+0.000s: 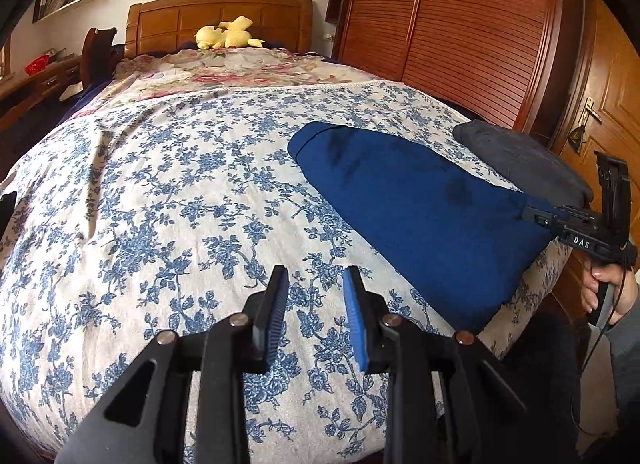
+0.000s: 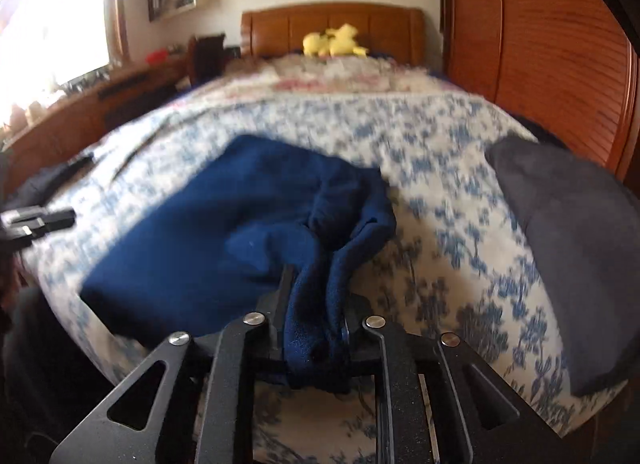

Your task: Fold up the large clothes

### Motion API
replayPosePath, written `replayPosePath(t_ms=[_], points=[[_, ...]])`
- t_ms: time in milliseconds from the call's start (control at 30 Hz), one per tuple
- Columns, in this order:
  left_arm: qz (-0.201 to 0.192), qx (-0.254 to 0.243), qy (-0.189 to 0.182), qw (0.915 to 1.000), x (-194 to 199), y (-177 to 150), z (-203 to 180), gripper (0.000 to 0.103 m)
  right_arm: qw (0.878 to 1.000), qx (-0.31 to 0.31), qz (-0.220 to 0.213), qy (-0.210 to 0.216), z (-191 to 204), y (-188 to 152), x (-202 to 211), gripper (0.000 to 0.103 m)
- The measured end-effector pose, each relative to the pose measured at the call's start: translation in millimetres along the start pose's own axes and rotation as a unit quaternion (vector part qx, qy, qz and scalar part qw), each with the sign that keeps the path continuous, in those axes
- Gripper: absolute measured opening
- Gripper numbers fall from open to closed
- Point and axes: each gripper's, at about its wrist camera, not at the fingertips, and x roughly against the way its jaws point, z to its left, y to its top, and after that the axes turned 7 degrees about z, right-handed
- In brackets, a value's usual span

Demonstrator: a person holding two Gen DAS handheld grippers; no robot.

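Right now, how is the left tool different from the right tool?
The left tool has nothing between its fingers, while the right tool is clamped on a bunched edge of the blue garment. The left tool's fingers stand apart with the floral bedspread showing in the gap; the right tool's gap is filled with cloth. Both are black, two-fingered and angled down toward the bed.

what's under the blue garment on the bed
The blue garment lies on the floral bedspread, which shows all around it. Anything else beneath is covered. One bunched edge is in the right gripper.
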Motion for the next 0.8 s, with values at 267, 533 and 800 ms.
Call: replayPosePath(t_ms=[267,533,800], points=[[-0.008,-0.009,-0.004,0.9999,0.8,6.1,-6.7,0.031,0.998,-0.015,-0.046,-0.048,-1.6,15.4,32.3,0.054],[-0.006,-0.011,0.009,0.9999,-0.6,4.5,-6.3,0.034,0.998,0.011,-0.053,0.038,40.5,40.3,28.3,0.054],[0.001,-0.013,0.015,0.9998,-2.9,2.7,-2.8,0.035,0.994,0.058,-0.008,0.097,101.5,33.4,-6.8,0.054]])
